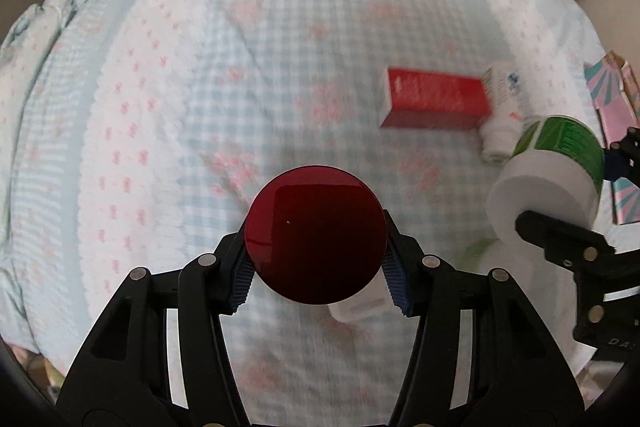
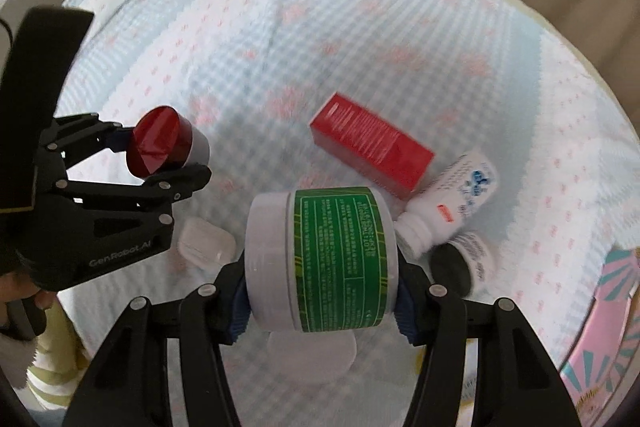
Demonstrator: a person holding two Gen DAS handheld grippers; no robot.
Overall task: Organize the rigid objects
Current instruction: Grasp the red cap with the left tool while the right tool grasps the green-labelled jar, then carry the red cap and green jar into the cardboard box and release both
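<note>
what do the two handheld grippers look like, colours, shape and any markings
Both the left gripper and the right gripper are matte black linkage frames with silver round pivot pins and ribbed blue pads lining the jaws. The left one carries pale "GenRobot.AI" lettering on its side, and a boxy black body behind it. No cables are visible.

"GenRobot.AI" is printed in grey on the black body of the left gripper (image 2: 168, 163); print on the other items is illegible.

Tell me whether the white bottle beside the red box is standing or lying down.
Lying down: the white bottle rests on its side on the blanket, cap end pointing away from the red box.
</note>
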